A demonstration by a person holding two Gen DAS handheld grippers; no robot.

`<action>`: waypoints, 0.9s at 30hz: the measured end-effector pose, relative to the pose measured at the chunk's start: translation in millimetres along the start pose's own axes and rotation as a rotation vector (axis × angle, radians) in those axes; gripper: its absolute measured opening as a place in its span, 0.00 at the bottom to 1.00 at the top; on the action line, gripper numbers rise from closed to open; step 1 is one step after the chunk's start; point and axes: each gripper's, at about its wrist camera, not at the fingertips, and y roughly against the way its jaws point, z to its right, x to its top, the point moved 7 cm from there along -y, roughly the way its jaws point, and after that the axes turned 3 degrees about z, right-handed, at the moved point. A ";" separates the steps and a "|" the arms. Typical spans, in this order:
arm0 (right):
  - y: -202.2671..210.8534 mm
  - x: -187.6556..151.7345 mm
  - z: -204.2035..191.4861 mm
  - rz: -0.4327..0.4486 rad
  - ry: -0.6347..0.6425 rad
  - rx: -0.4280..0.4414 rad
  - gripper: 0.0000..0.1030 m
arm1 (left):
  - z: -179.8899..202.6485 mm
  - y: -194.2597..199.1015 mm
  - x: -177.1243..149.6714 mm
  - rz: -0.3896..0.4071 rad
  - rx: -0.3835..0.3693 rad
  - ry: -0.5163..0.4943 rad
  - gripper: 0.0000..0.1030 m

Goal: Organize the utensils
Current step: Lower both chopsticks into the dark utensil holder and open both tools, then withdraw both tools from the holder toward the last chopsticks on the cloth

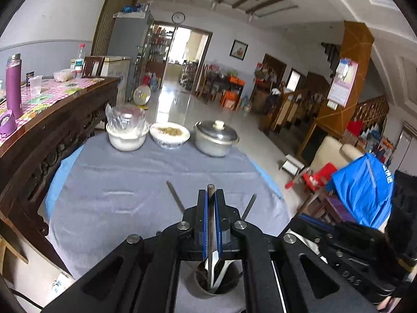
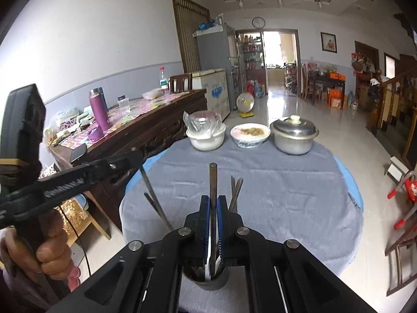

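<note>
Chopstick (image 1: 210, 208) clamped in left gripper (image 1: 211, 195), another chopstick (image 2: 213, 182) in right gripper (image 2: 213, 200), over holder (image 2: 206, 276)

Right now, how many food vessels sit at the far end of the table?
3, in a row: plastic-wrapped white bowl at left, blue-patterned bowl with food in the middle, lidded metal pot at right. None seems hidden.

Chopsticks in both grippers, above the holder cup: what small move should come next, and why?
Probably lower and release. The left gripper and right gripper are each shut on a dark chopstick standing upright, its lower end already inside the utensil cup, which holds other utensils. Opening the jaws should drop each one in.
</note>
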 end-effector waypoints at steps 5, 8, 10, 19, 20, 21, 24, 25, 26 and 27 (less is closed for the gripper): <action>-3.3 -2.9 0.3 -0.027 -0.016 0.022 0.07 | -0.1 -3.7 -7.4 -0.034 0.005 -0.011 0.05; -2.0 -1.5 1.3 -0.033 -0.027 0.033 0.07 | -0.1 -1.9 -6.8 -0.043 0.001 -0.008 0.06; -0.1 0.9 2.1 -0.025 -0.030 0.035 0.07 | -0.7 -0.4 -5.9 -0.038 0.002 -0.007 0.06; 14.7 13.1 16.4 0.045 -0.101 0.056 0.19 | -11.2 15.7 7.3 0.011 0.020 0.008 0.28; 16.1 14.1 20.0 0.054 -0.113 0.052 0.19 | -13.1 18.6 9.6 0.021 0.028 0.008 0.36; 16.9 14.9 22.5 0.059 -0.121 0.049 0.19 | -15.6 22.7 11.7 0.036 0.039 0.009 0.39; 20.5 15.9 34.0 0.079 -0.164 0.039 0.19 | -24.2 31.6 17.2 0.062 0.068 0.014 0.51; 21.8 16.1 39.1 0.087 -0.187 0.040 0.19 | -27.2 34.4 18.6 0.071 0.075 0.018 0.55; 22.4 16.2 42.1 0.091 -0.200 0.040 0.19 | -29.7 36.0 20.1 0.077 0.081 0.021 0.57; 23.7 16.5 47.8 0.101 -0.223 0.036 0.19 | -33.9 38.7 21.8 0.086 0.094 0.026 0.59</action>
